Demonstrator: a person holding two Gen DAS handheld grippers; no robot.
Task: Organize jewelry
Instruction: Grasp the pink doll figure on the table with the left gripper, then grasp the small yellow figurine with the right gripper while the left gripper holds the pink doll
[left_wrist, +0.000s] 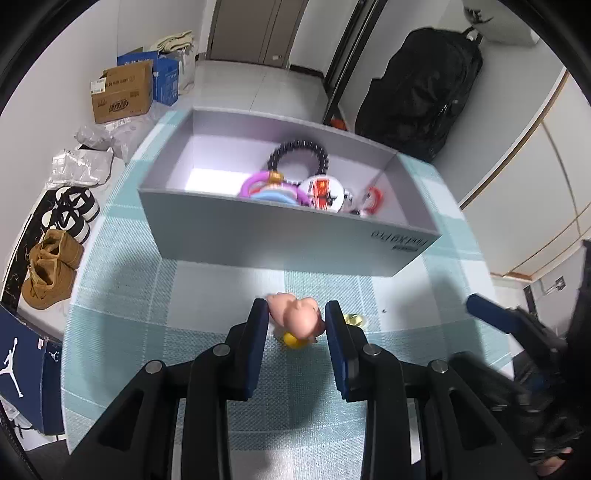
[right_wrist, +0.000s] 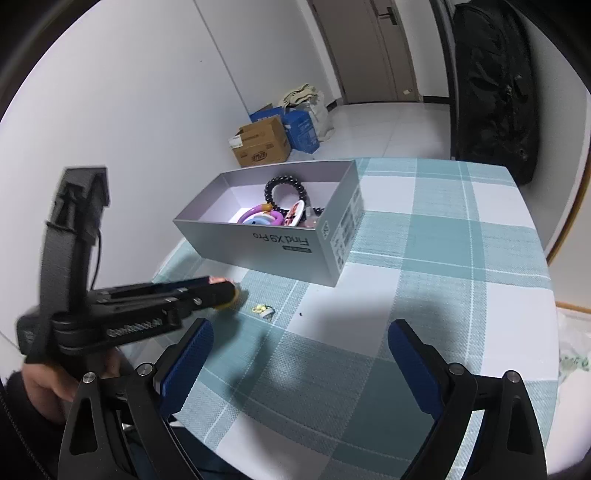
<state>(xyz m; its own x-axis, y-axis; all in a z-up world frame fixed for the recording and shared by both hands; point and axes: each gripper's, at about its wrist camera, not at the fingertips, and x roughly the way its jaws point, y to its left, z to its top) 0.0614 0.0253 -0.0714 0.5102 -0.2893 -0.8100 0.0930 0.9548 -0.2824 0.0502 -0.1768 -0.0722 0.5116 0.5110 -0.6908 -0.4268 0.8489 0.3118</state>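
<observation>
Left tool (left_wrist: 296, 314) pinches pink toy (left_wrist: 295, 318); right tool (right_wrist: 300, 341) gapes over checked tablecloth (right_wrist: 443, 236).

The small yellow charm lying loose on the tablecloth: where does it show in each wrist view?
Left wrist: small yellow charm peeks out just right of the left tool's right finger, lower centre.
Right wrist: it lies on the checked cloth at centre-left, right of the left tool's tip.
Shared landmark: the grey box behind it.
</observation>
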